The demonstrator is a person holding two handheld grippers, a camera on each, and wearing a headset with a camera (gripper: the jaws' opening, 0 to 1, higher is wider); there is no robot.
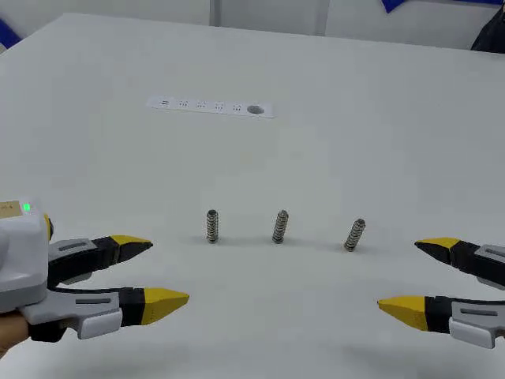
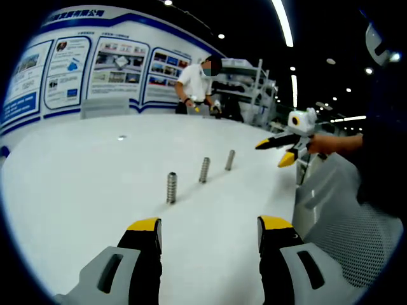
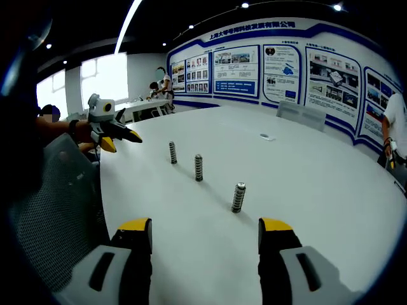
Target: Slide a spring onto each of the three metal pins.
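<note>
Three metal pins stand in a row on the white table, each with a coiled spring around it: the left pin (image 1: 211, 226) (image 2: 171, 187) (image 3: 172, 152), the middle pin (image 1: 280, 227) (image 2: 204, 169) (image 3: 198, 167) and the right pin (image 1: 355, 234) (image 2: 229, 159) (image 3: 238, 197). The right one leans a little. My left gripper (image 1: 158, 272) (image 2: 208, 232) (image 3: 124, 138) hovers open at the lower left, apart from the pins. Open too is my right gripper (image 1: 410, 276) (image 3: 206, 232) (image 2: 272, 151), at the lower right. Both hold nothing.
A white power strip (image 1: 210, 106) lies flat farther back on the table (image 1: 355, 134). A mesh chair back (image 3: 57, 210) stands beside the table's near edge. A person (image 2: 197, 86) stands beyond the far side of the table.
</note>
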